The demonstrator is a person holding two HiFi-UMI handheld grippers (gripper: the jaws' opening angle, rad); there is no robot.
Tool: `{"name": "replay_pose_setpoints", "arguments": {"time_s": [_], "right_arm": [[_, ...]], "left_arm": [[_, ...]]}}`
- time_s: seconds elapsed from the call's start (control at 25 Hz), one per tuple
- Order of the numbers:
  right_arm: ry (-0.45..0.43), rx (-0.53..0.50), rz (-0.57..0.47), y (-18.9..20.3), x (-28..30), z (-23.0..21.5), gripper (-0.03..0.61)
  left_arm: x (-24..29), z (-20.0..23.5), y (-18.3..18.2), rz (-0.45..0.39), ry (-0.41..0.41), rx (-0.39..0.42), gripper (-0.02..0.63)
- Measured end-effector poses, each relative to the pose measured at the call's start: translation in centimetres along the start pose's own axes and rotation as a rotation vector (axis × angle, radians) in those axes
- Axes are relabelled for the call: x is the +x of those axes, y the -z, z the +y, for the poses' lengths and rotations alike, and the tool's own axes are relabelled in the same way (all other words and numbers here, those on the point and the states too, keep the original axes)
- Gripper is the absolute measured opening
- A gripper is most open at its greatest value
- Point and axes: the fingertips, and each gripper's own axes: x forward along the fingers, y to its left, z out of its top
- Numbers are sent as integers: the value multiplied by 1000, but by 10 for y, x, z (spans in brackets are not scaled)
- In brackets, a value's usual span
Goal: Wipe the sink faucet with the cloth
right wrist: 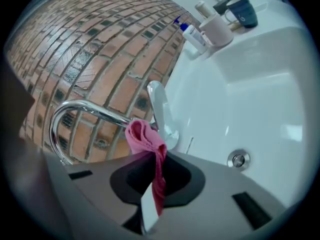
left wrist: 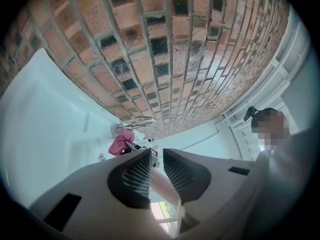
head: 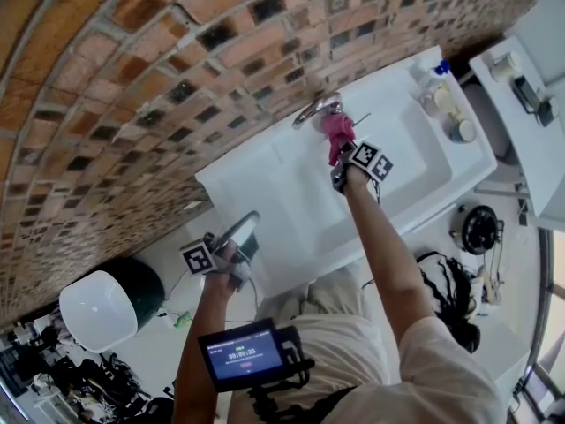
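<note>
A chrome faucet point(head: 314, 109) with a curved spout point(right wrist: 82, 111) rises at the back of the white sink point(head: 424, 162), against the brick wall. My right gripper point(head: 342, 162) is shut on a pink cloth point(right wrist: 150, 149), whose bunched end point(head: 336, 129) sits against the spout close to the faucet's lever point(right wrist: 161, 111). My left gripper point(head: 243, 232) hovers off the sink's near left corner. Its jaws stand apart with nothing between them. From the left gripper view the pink cloth point(left wrist: 121, 142) and faucet point(left wrist: 137, 124) show far off.
Bottles and cups point(head: 441, 104) stand on the sink's right rim, also seen as bottles and cups point(right wrist: 215, 24) in the right gripper view. A drain point(right wrist: 238, 160) lies in the basin. A white-lidded bin point(head: 101, 307) stands left of the sink. A white shelf point(head: 530, 104) is at far right.
</note>
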Motion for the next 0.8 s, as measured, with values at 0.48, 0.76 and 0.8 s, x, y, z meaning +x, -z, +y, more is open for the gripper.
{"name": "replay_pose_setpoints", "arguments": {"time_s": [0.48, 0.76, 0.8], "right_arm": [[84, -63, -149, -80, -53, -60, 38], [16, -298, -115, -80, -86, -42, 38], [13, -307, -112, -77, -88, -45, 38]], "left_arm": [[4, 2, 3, 13, -4, -3, 61], [15, 0, 11, 25, -6, 10, 61], [17, 0, 12, 29, -12, 16, 61]]}}
